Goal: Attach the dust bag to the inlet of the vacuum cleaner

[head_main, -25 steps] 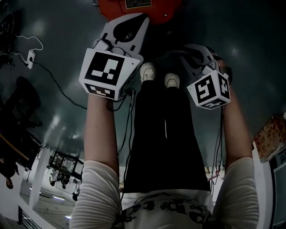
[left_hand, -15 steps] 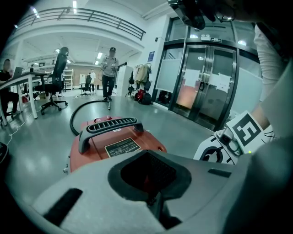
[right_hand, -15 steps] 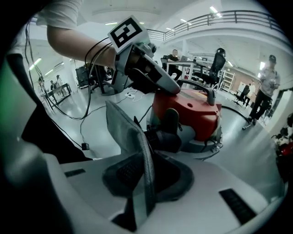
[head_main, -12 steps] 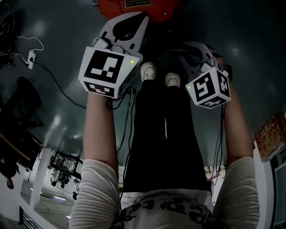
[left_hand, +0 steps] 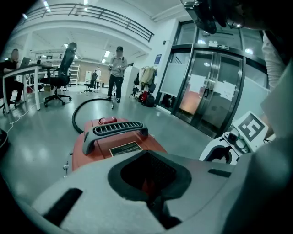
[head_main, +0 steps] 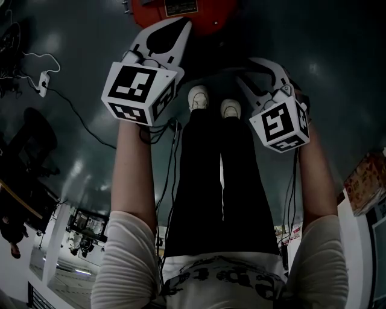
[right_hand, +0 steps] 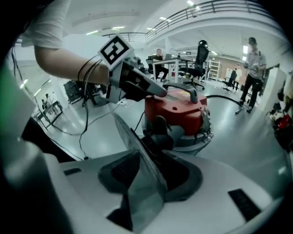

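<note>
In the head view, the person stands on a dark floor (head_main: 66, 66) and looks down at two white shoes. The red vacuum cleaner (head_main: 181, 9) sits on the floor just ahead of the feet. The left tool (head_main: 180, 27) is held out over it, with its two jaws pressed together. The right tool (head_main: 246, 69) is beside it, a little lower. The dust bag is too dark to pick out here.

In the left gripper view, the left tool (left_hand: 147, 153) is closed and holds nothing. The vacuum cleaner (left_hand: 119, 146) is right in front of it, with its grey handle (left_hand: 116, 130) on top.

In the right gripper view, the right tool (right_hand: 149, 151) is pinched tight on the dust bag (right_hand: 137, 183). The bag is a thin grey sheet that sticks up between the jaws. The vacuum cleaner (right_hand: 181, 109) is near but not touching the bag. A dark round part (right_hand: 159, 124) on its front looks like the inlet.

The bag is not yet on, so the step looks like carrying it to the inlet. Next, the right tool likely needs to go lower and line the bag up with that round hole. The left tool could hold the vacuum steady.
</note>
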`<state>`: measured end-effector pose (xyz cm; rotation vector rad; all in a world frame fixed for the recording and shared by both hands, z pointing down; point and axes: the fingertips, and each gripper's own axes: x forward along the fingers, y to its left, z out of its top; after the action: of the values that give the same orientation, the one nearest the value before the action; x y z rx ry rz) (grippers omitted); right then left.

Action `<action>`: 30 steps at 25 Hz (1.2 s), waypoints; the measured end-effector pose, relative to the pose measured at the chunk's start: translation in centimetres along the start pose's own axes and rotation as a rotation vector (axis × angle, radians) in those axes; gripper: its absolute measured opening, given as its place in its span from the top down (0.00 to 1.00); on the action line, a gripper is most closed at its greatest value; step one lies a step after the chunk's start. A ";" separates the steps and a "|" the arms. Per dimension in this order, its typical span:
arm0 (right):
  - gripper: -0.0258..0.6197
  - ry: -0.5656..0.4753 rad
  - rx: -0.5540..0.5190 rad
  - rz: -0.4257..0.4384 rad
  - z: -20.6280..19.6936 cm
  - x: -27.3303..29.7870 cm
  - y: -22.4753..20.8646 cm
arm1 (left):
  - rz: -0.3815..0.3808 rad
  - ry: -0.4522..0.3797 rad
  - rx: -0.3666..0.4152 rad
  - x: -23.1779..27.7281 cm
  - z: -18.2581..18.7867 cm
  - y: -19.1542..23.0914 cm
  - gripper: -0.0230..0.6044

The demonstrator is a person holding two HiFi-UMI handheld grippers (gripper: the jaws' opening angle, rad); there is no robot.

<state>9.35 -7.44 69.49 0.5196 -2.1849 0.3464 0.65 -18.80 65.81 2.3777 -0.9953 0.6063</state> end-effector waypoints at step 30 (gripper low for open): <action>0.96 -0.677 0.332 -0.461 28.7 -43.6 5.6 | 0.207 -0.549 -0.028 -39.9 30.6 -18.4 0.96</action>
<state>11.68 -3.80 17.15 1.4694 -2.5468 0.3061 -4.71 -4.47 14.46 2.4858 -1.4770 -0.0102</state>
